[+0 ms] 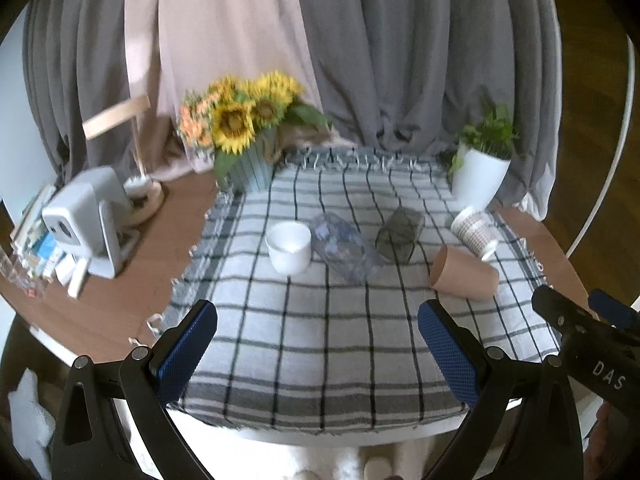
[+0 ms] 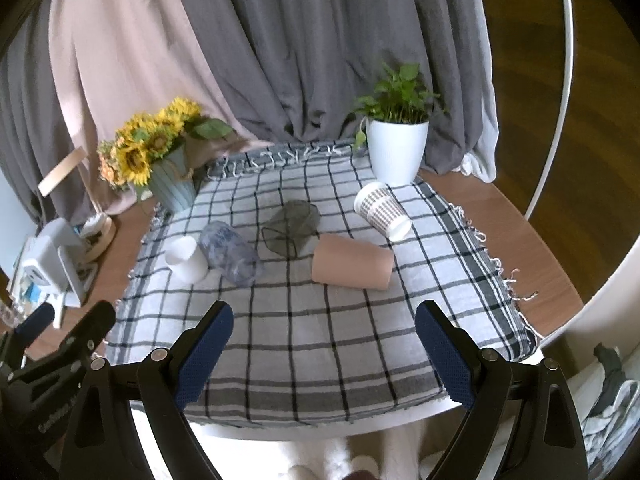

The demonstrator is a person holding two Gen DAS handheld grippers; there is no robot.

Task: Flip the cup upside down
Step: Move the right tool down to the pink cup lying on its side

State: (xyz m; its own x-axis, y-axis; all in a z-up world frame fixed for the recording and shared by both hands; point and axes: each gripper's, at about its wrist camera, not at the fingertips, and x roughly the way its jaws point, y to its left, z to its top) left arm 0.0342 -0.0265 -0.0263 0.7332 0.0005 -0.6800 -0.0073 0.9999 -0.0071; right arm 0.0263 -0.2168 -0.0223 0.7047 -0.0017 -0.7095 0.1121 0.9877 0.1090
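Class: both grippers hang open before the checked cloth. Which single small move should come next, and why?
Probably ease the right gripper forward toward the pink cup. It lies on its side nearest that gripper, and both grippers are open and empty; the left gripper is farther from it.
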